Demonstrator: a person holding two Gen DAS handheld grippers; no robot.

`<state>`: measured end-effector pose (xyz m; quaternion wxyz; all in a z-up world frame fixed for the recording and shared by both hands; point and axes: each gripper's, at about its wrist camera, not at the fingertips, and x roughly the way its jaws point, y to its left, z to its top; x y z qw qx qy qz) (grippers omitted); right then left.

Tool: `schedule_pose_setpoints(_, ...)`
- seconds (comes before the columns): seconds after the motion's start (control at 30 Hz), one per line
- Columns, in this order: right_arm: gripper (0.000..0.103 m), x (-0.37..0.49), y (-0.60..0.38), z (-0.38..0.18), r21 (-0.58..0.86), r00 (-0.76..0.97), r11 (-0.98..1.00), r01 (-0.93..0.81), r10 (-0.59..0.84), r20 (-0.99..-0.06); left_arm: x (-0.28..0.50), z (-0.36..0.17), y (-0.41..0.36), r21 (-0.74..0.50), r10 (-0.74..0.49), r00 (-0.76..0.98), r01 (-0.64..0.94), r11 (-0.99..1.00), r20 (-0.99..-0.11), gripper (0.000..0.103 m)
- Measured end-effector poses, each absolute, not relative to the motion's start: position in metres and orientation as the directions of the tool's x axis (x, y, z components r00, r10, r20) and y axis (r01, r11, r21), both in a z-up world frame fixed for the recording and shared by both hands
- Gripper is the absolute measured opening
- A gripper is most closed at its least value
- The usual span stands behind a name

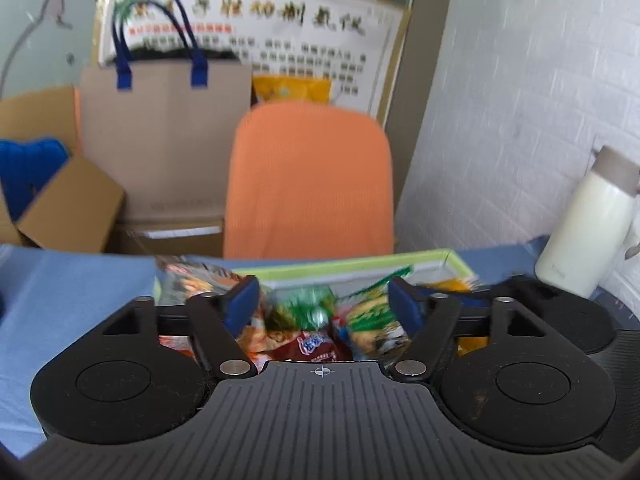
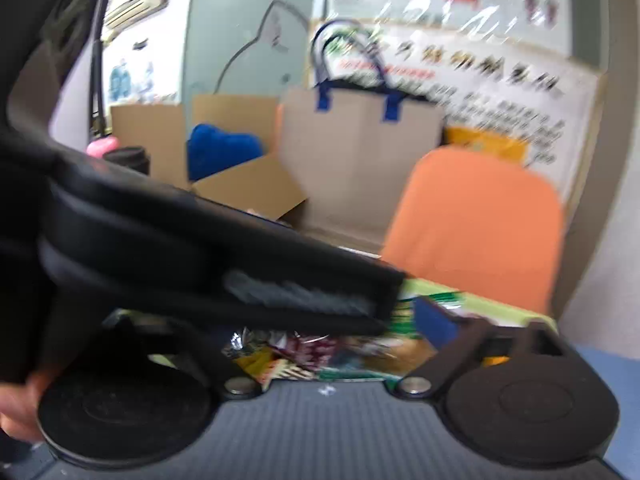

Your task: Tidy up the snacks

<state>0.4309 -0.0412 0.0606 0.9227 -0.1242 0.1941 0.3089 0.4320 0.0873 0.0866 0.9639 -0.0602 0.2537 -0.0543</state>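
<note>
A green-rimmed box [image 1: 352, 266] on the blue table holds several snack packets: a green one [image 1: 310, 306], a dark red one [image 1: 316, 346], a yellow-green one [image 1: 372, 316]. My left gripper [image 1: 322, 304] is open above the box, its blue pads [image 1: 244, 300] apart over the packets, holding nothing. In the right wrist view the box [image 2: 500, 306] and packets [image 2: 320, 352] lie ahead. My right gripper [image 2: 340, 320] seems open; only its right pad [image 2: 434, 324] shows, since the left gripper's black body [image 2: 200, 256] crosses in front.
An orange chair [image 1: 310, 180] stands behind the table. A white bottle [image 1: 588, 224] stands at the right by the white wall. A brown paper bag [image 1: 160, 132] with blue handles and cardboard boxes [image 1: 68, 208] sit behind on the left.
</note>
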Motion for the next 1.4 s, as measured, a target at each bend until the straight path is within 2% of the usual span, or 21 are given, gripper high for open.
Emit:
schedule_pose_setpoints(0.07, 0.102, 0.416, -0.056, 0.071, -0.070, 0.746, 0.796, -0.601, 0.528, -0.405, 0.413, 0.098, 0.084, -0.114, -0.117, 0.886, 0.073, 0.991, -0.448, 0.067)
schedule_pose_setpoints(0.33, 0.102, 0.330, -0.111, 0.089, -0.067, 0.856, 0.898, -0.434, 0.389, -0.340, 0.338, 0.129, 0.071, -0.109, -0.149, 0.914, 0.116, 0.987, -0.377, 0.076)
schedule_pose_setpoints(0.57, 0.102, 0.251, -0.158, 0.073, 0.034, 0.894, 0.955, -0.294, 0.287, -0.345, 0.261, 0.124, 0.048, -0.072, -0.114, 0.927, 0.094, 0.993, -0.357, 0.083)
schedule_pose_setpoints(0.67, 0.102, 0.208, -0.174, 0.061, 0.058, 0.909, 0.969, -0.242, 0.247, -0.336, 0.226, 0.112, 0.038, -0.045, -0.076, 0.933, 0.064, 0.997, -0.351, 0.089)
schedule_pose_setpoints(0.77, 0.102, 0.175, -0.184, 0.047, 0.089, 0.924, 0.979, -0.181, 0.200, -0.326, 0.193, 0.093, 0.032, -0.038, -0.051, 0.928, 0.040, 0.998, -0.368, 0.089)
schedule_pose_setpoints(0.9, 0.102, 0.148, -0.192, 0.031, 0.089, 0.919, 0.986, -0.142, 0.165, -0.359, 0.156, 0.067, 0.030, -0.094, -0.090, 0.899, 0.054, 0.994, -0.430, 0.089)
schedule_pose_setpoints(1.0, 0.102, 0.129, -0.195, 0.021, 0.091, 0.915, 0.991, -0.097, 0.125, -0.382, 0.139, 0.052, 0.029, -0.086, -0.063, 0.884, 0.026, 0.996, -0.464, 0.089)
schedule_pose_setpoints(1.27, 0.102, 0.082, -0.198, -0.001, 0.108, 0.896, 0.993, -0.055, 0.097, -0.434, 0.092, 0.032, 0.026, -0.069, -0.042, 0.872, 0.009, 0.998, -0.488, 0.088)
schedule_pose_setpoints(1.4, 0.103, 0.065, -0.198, -0.001, 0.095, 0.903, 0.995, -0.043, 0.079, -0.422, 0.076, 0.032, 0.021, -0.050, -0.036, 0.873, 0.014, 0.999, -0.487, 0.087)
